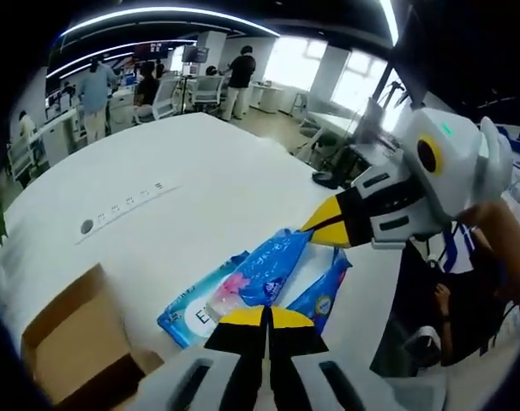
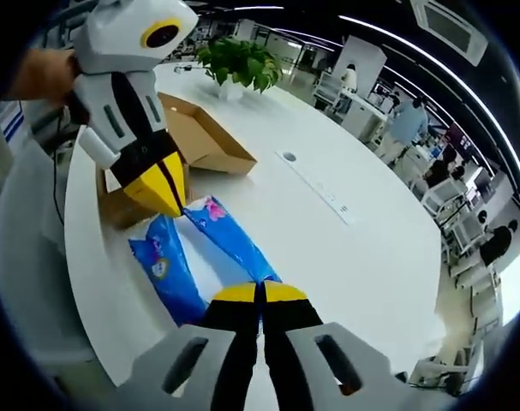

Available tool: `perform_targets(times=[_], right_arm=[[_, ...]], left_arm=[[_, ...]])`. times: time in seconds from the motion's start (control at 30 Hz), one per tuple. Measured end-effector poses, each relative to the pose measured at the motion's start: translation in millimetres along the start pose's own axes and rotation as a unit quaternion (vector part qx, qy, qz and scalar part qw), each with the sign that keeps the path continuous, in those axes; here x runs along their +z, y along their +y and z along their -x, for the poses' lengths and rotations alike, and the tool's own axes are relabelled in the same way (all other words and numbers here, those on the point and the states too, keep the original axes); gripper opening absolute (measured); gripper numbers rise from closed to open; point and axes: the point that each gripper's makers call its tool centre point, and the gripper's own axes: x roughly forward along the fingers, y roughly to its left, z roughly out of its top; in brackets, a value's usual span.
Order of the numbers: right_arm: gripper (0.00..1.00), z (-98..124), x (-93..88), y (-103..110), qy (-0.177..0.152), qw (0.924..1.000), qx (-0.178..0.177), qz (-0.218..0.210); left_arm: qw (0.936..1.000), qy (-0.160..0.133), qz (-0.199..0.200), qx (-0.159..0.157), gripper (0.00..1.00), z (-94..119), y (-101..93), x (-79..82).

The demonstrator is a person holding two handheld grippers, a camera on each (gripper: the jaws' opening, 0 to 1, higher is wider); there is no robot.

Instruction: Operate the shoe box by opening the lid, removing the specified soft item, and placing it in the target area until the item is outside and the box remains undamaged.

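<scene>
Now we see two tongs, both pinched closed on one blue soft pack [image 1: 242,287]. Left tongs [image 1: 265,315] grip its near edge; right tongs [image 2: 260,293] clamp the opposite end, and the pack hangs stretched between them just above the white desk [image 1: 200,184]. One brown shoe box [image 2: 187,137] sits open on the desk beside the pack, flap out. One potted plant [image 2: 238,62] stands farther back. Several people stand in the background, too small to count.
</scene>
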Motion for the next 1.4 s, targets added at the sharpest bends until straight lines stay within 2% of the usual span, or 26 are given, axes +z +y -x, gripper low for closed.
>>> perform_targets(times=[0.37, 0.67, 1.0, 1.4], right_arm=[[0.0, 0, -20.9, -25, 0.012, 0.9998, -0.012, 0.001], [0.0, 2, -36.3, -48, 0.013, 0.9995, -0.021, -0.02], [0.0, 3, -46.7, -59, 0.021, 0.9991, -0.032, -0.018], [0.0, 6, -69.4, -74, 0.03, 0.9979, -0.048, -0.031]], left_arm=[[0.9997, 0.011, -0.015, -0.016, 0.0, -26, -9.9, 17.1], [0.9991, 0.017, -0.026, -0.027, 0.0, -45, -17.5, 30.7], [0.9984, 0.026, -0.036, -0.036, 0.0, -64, -23.4, 37.4], [0.9979, 0.023, -0.029, -0.054, 0.0, -88, -33.9, 47.8]])
